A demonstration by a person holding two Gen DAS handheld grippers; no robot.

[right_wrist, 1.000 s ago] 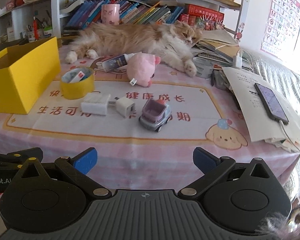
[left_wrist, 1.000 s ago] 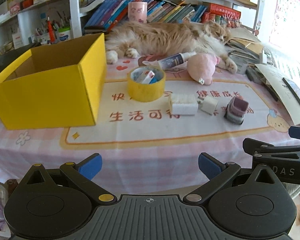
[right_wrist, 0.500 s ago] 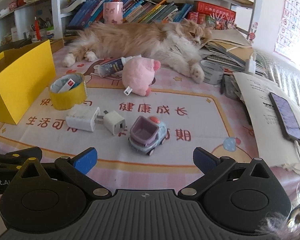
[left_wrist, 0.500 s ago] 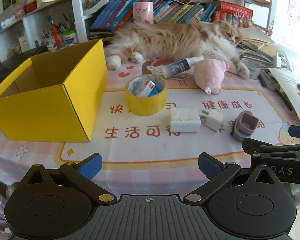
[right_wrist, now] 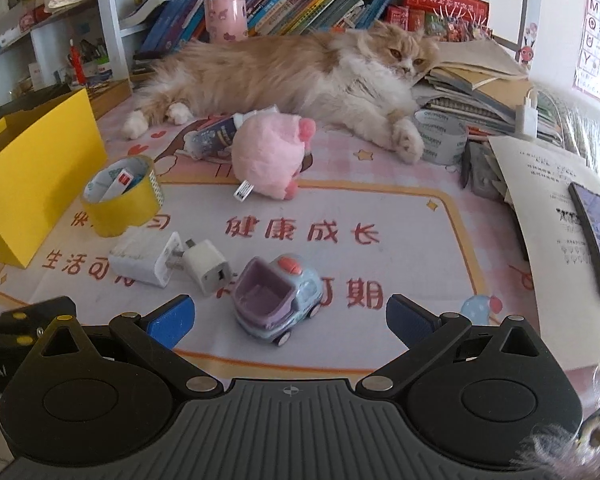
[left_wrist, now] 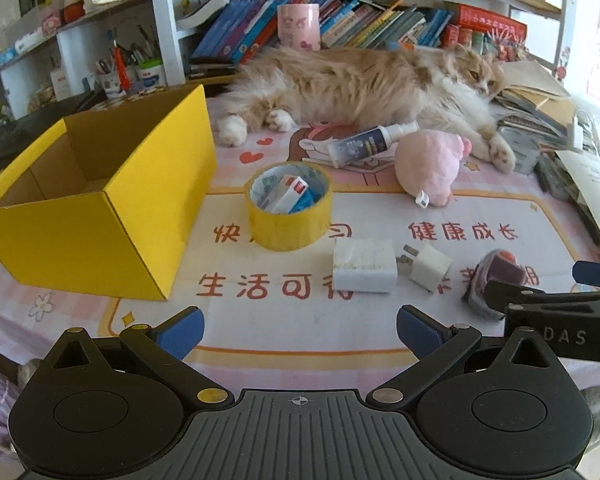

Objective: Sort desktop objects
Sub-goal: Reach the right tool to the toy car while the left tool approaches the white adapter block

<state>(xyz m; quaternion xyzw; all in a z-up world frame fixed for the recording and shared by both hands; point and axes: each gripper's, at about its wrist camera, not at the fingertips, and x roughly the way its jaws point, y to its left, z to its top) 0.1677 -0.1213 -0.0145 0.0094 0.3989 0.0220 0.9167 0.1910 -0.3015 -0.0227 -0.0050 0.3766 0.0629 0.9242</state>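
On the surface (right_wrist: 400, 208) I count: one yellow box (left_wrist: 100, 208), one yellow tape roll (left_wrist: 289, 213), one white foam block (left_wrist: 364, 266), one charger plug (right_wrist: 206, 266), one toy car (right_wrist: 278, 300), one pink plush (right_wrist: 270, 156), one spray bottle (left_wrist: 370, 144), one cat (right_wrist: 284, 76). My left tongs (left_wrist: 300, 330) and right tongs (right_wrist: 288, 318) both gape wide, empty.

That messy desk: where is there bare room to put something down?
Bare mat lies right of the toy car, toward the papers, and inside the yellow box. It is crowded around the tape roll, charger and cat.
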